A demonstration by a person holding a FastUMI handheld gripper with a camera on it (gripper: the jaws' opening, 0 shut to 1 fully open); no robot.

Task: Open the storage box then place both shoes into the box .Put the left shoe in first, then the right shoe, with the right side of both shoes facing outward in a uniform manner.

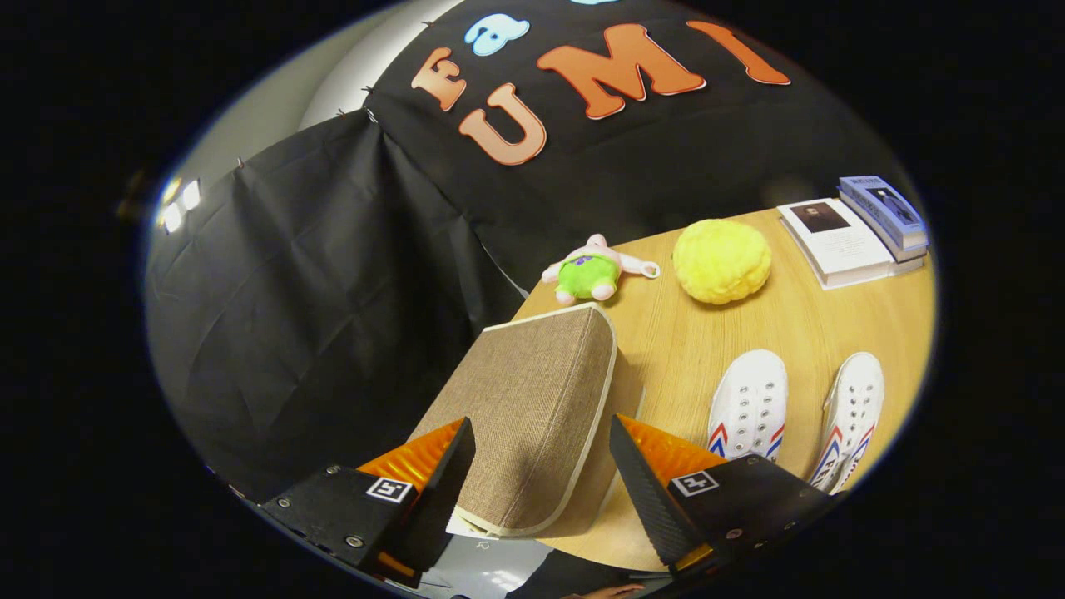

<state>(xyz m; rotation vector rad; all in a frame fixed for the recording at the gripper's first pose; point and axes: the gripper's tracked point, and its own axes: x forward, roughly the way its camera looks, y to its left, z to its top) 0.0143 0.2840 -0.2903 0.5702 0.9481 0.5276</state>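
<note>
Gripper [541, 462] fingers stand spread wide, holding nothing, the closed storage box [532, 408] between and just ahead of them, its near end hidden. Box sits at the table's [707, 341] left edge. Right of it two white shoes [749, 405], heels cut off; bare tabletop lies between.

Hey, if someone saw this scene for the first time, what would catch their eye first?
Probably the brown fabric storage box, lid closed, sitting between the open gripper fingers at the wooden table's edge. Next, the fluffy yellow ball beyond it, beside a small pink-and-green plush toy. The pair of white shoes lies right of the box.
</note>
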